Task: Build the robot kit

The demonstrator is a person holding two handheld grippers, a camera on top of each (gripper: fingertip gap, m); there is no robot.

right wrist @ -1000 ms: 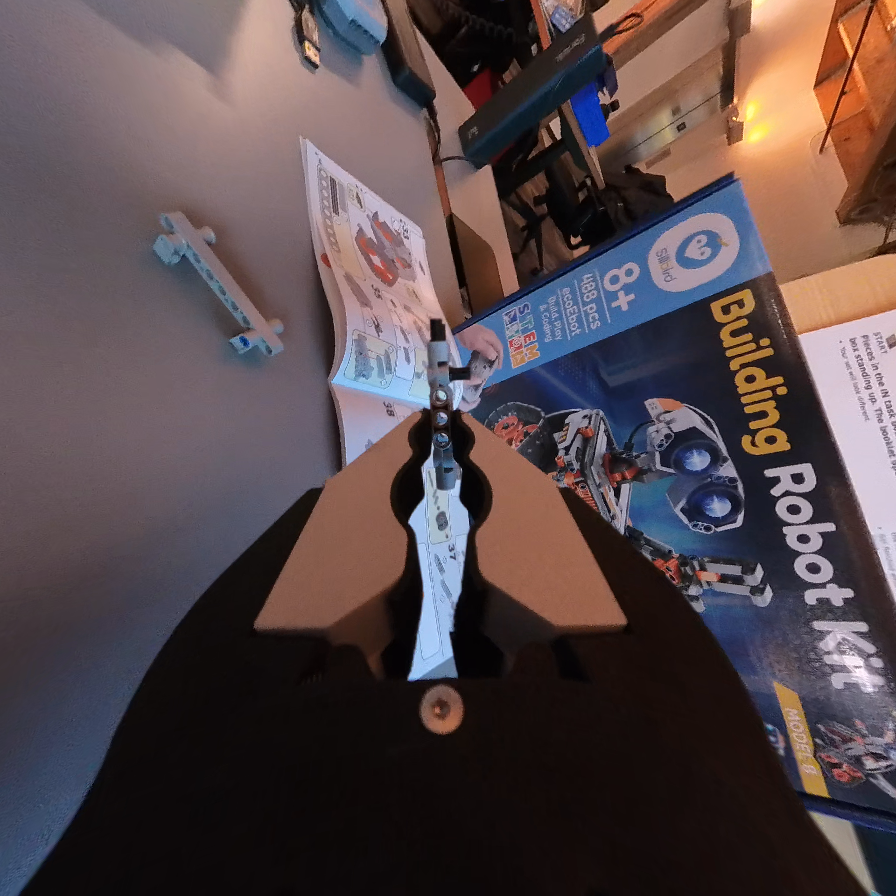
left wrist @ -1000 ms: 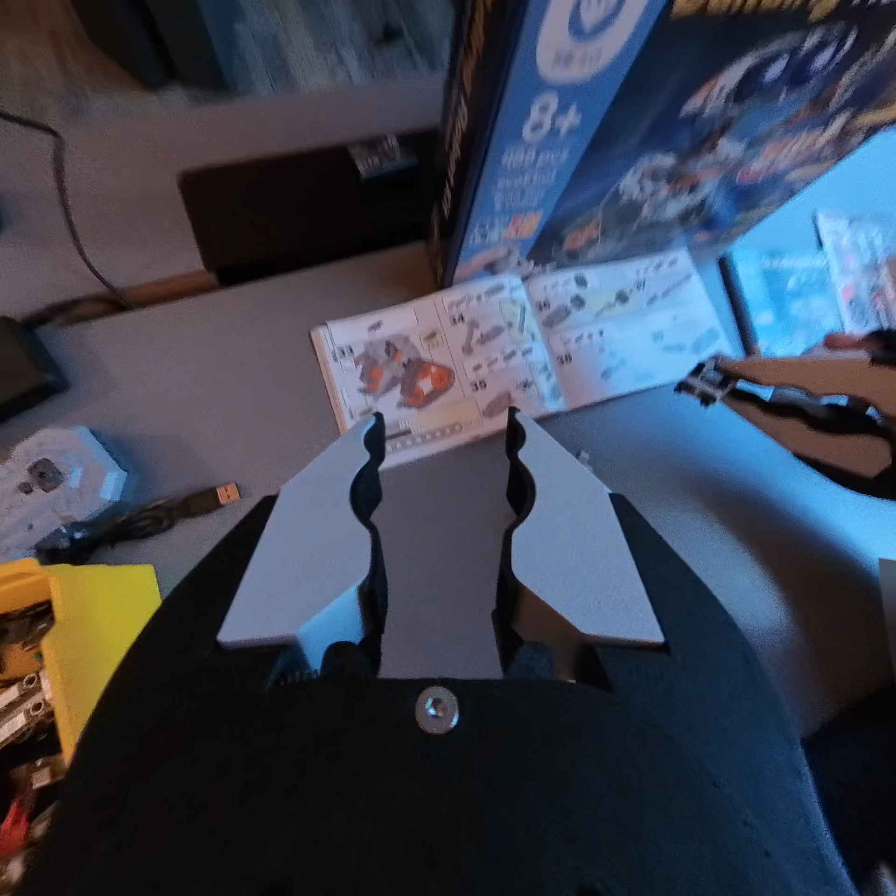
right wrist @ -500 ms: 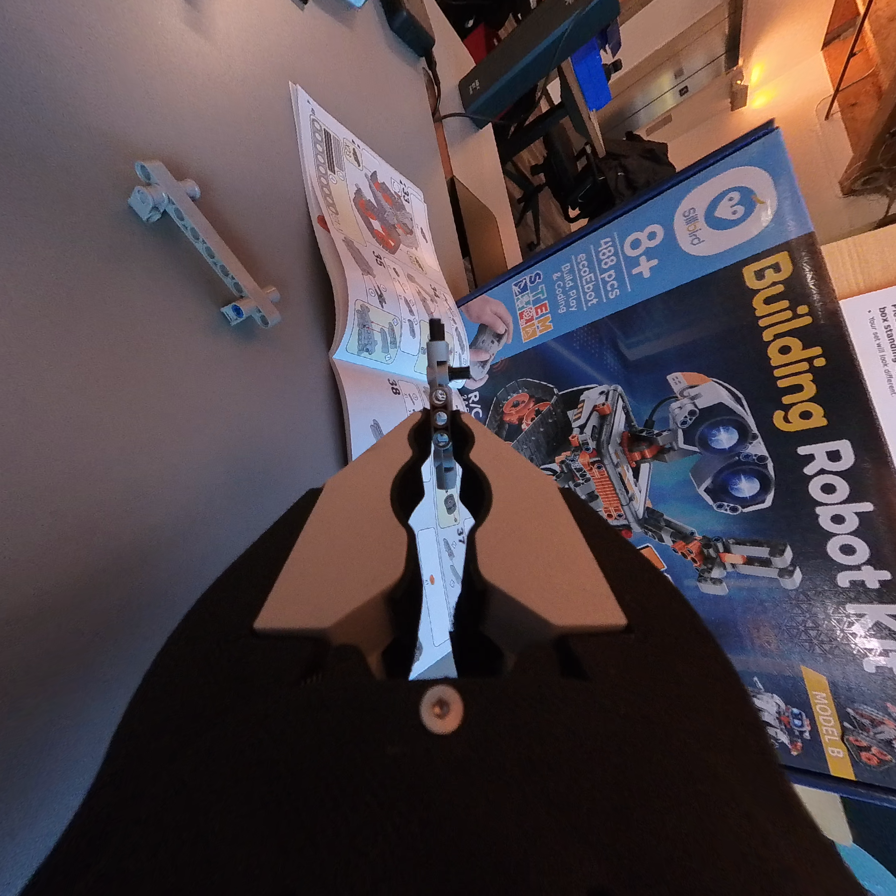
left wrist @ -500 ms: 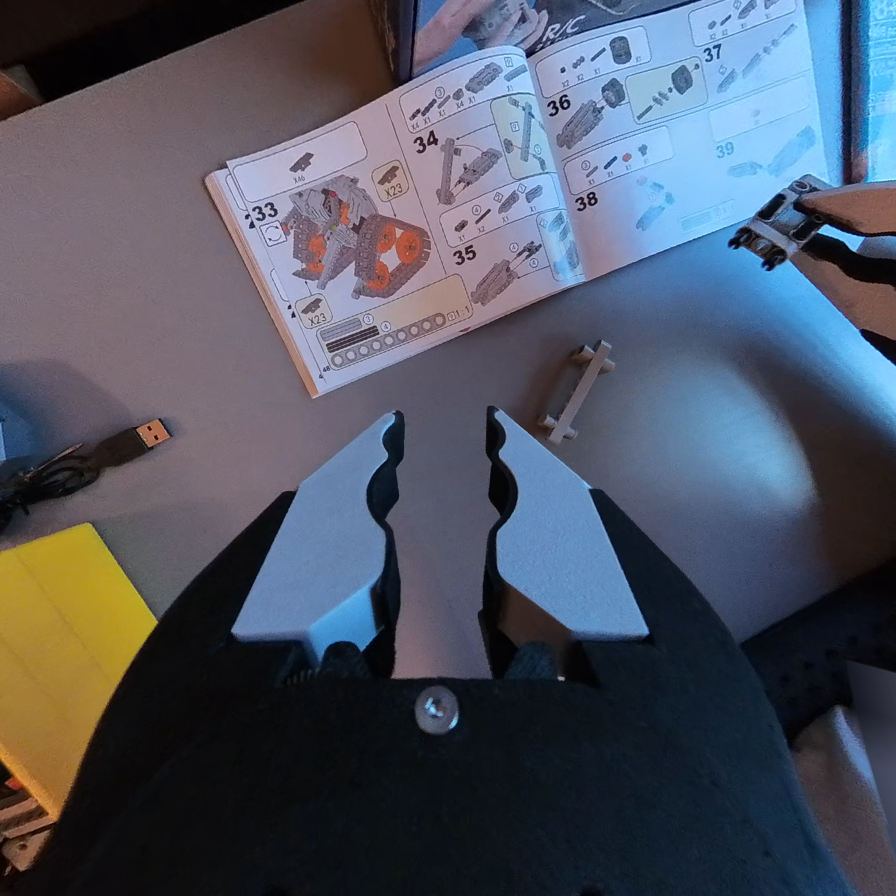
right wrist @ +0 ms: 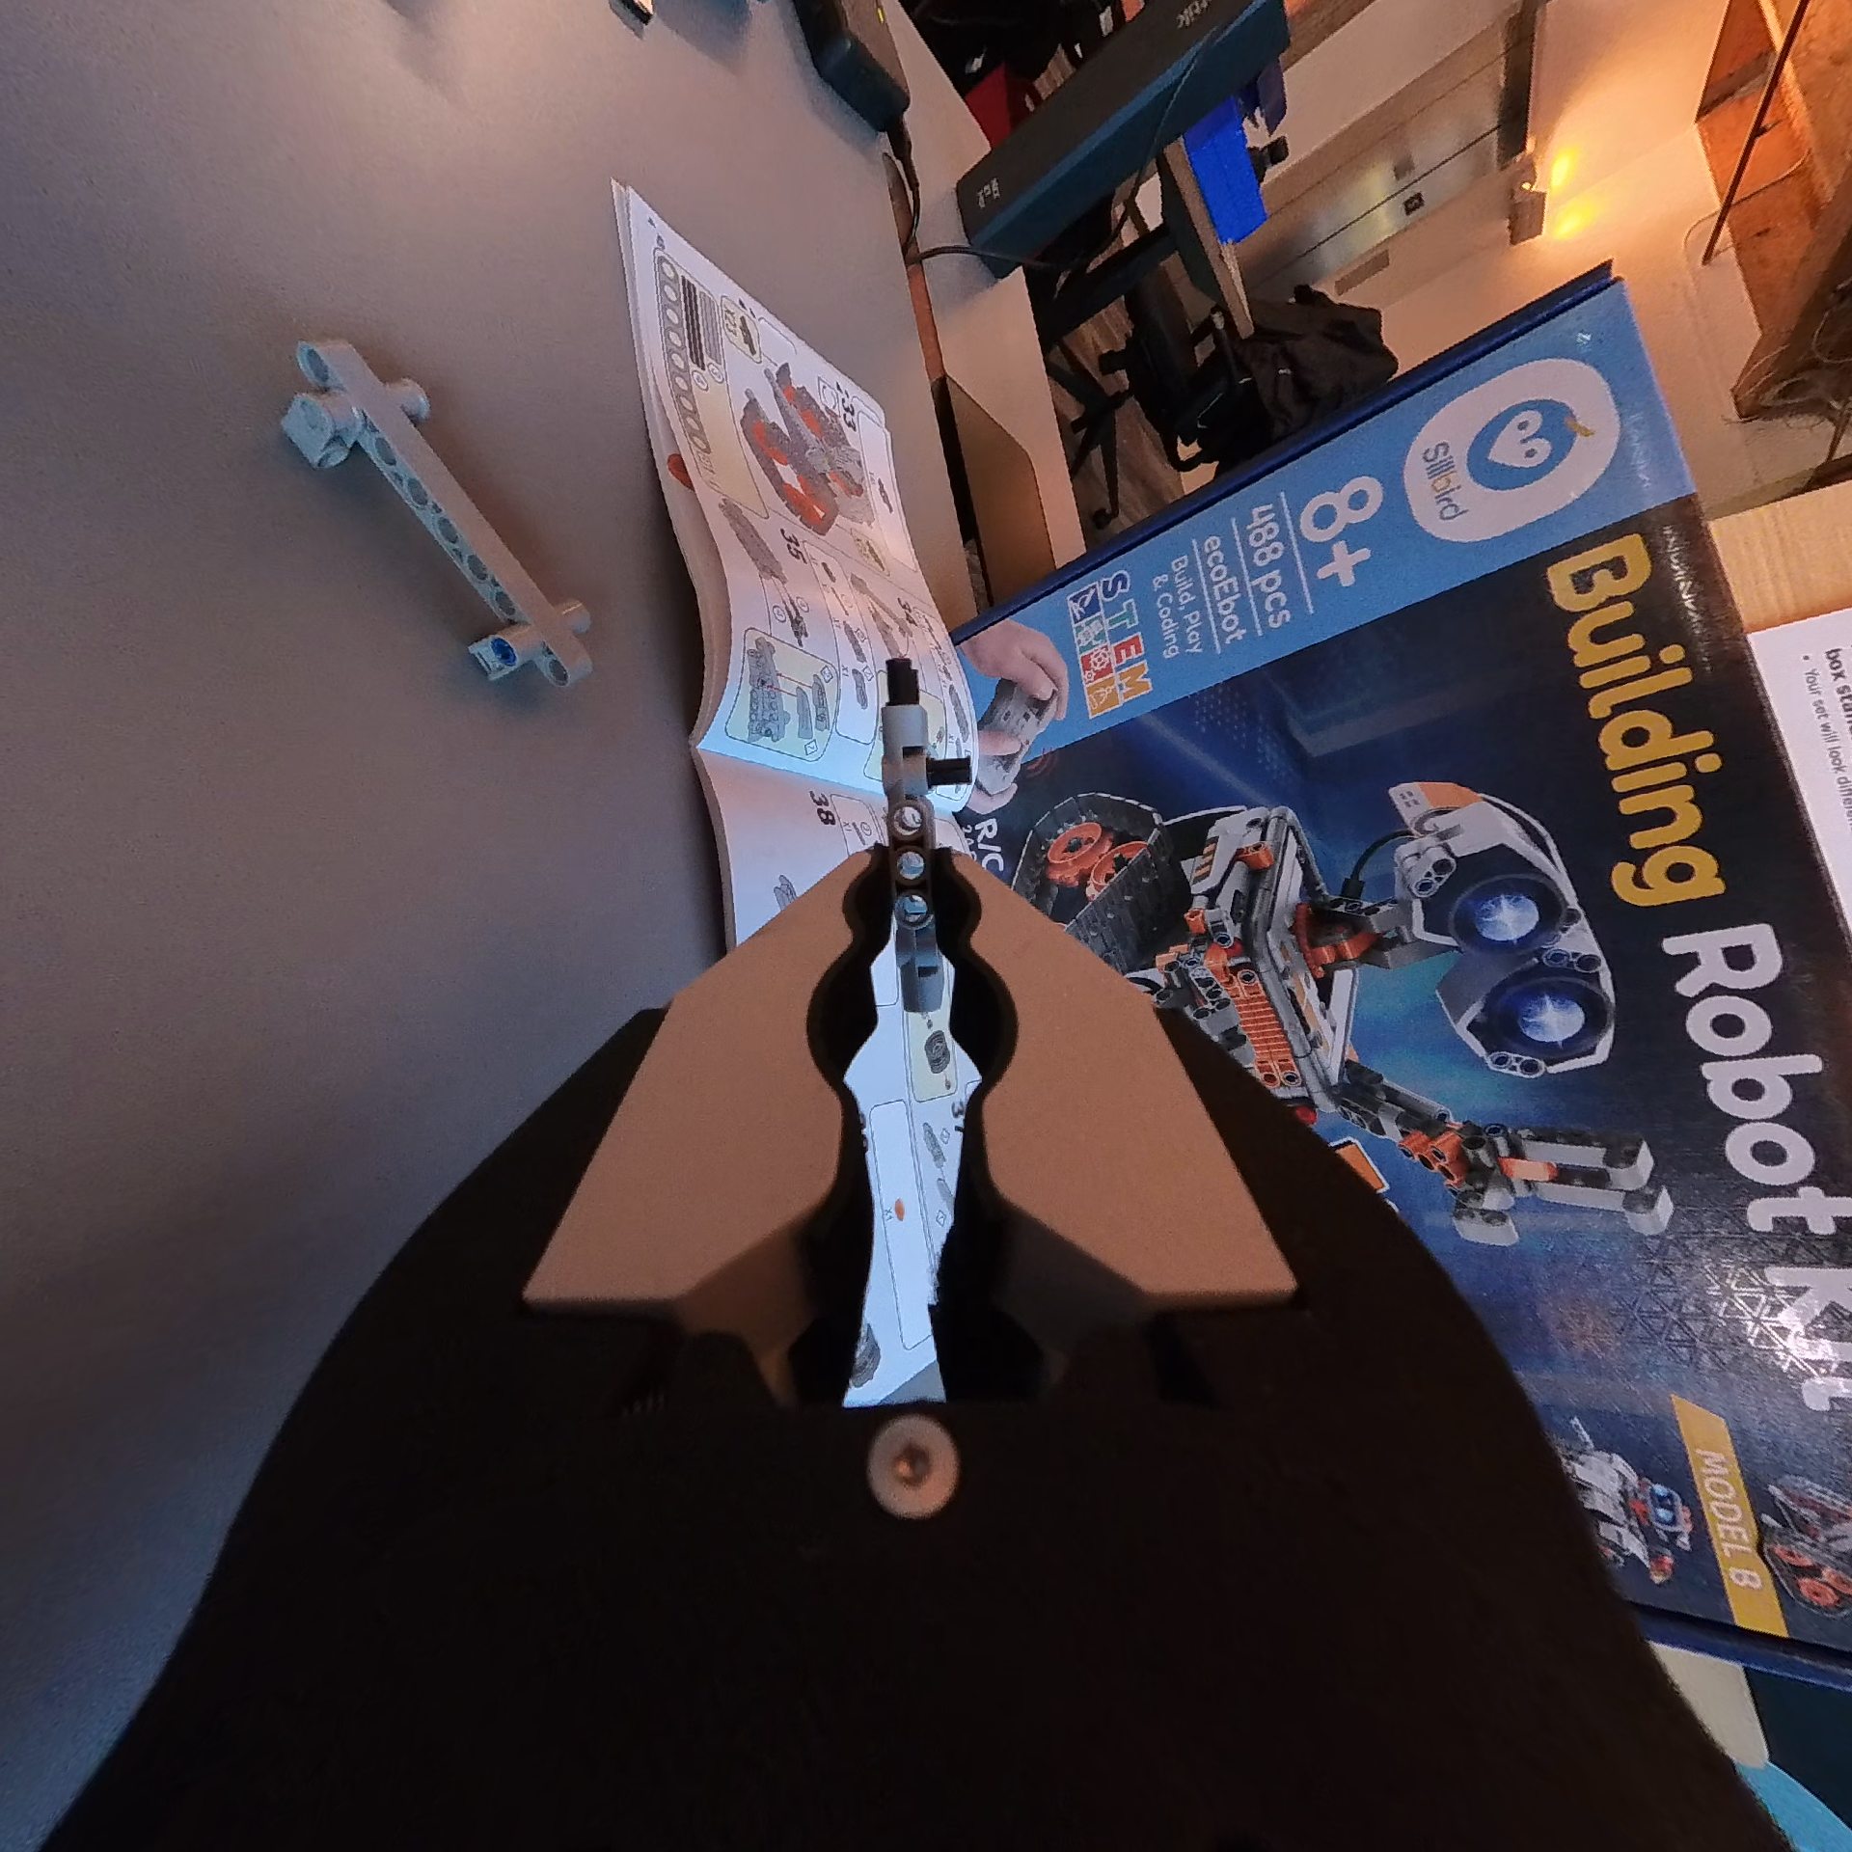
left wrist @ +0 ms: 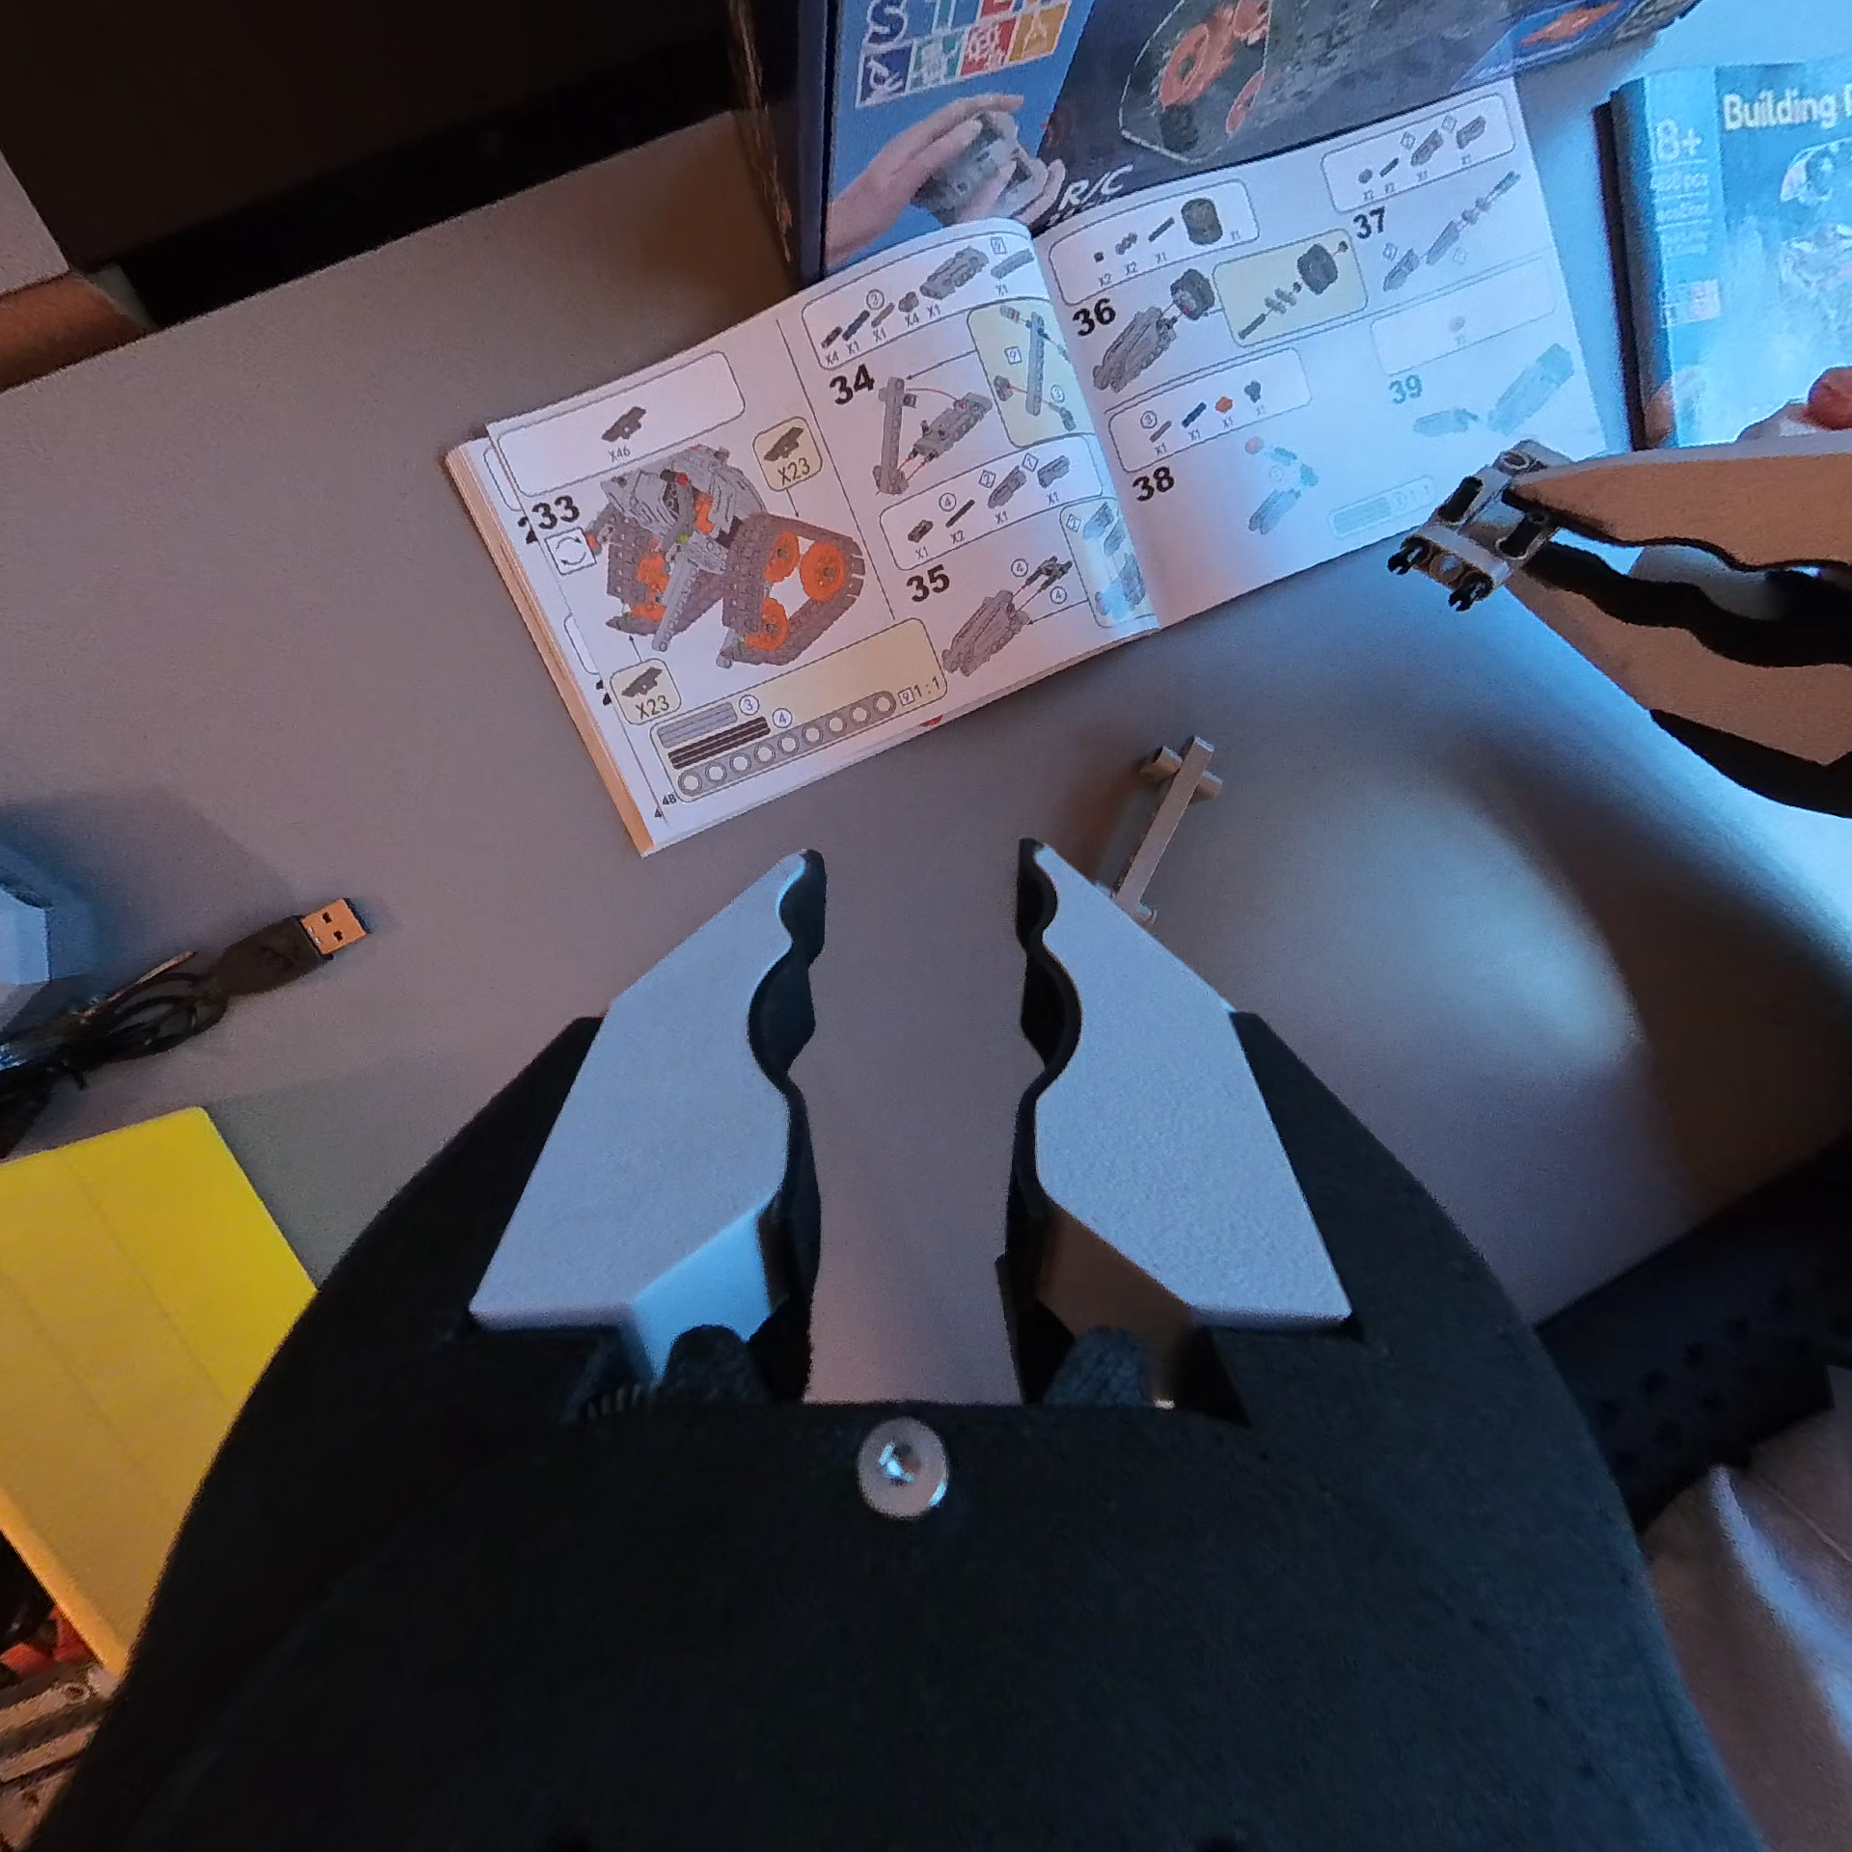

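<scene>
My left gripper [left wrist: 920, 870] is open and empty, low over the grey table [left wrist: 301, 561]. A long grey holed beam with cross pieces [left wrist: 1163, 817] lies just right of its right fingertip; it also shows in the right wrist view [right wrist: 431, 511]. My right gripper [right wrist: 910, 882] is shut on a small grey and black brick assembly with pins [right wrist: 910, 802], held above the open instruction booklet [right wrist: 792, 561]. In the left wrist view the right gripper [left wrist: 1523, 501] holds that assembly [left wrist: 1473, 541] at the right edge, beyond the booklet [left wrist: 902, 501].
A large blue kit box [right wrist: 1403, 802] stands behind the booklet, also seen in the left wrist view [left wrist: 1102, 100]. A black USB cable [left wrist: 251, 962] and a yellow tray [left wrist: 110, 1333] lie at the left. A second booklet [left wrist: 1734, 251] lies far right. The gap from one gripper's tips to the other's is roughly 15 cm.
My left gripper has tipped down toward the table and come nearer the grey beam, its jaws opening a little wider than half a second ago. The right gripper has shifted slightly, still holding the assembly.
</scene>
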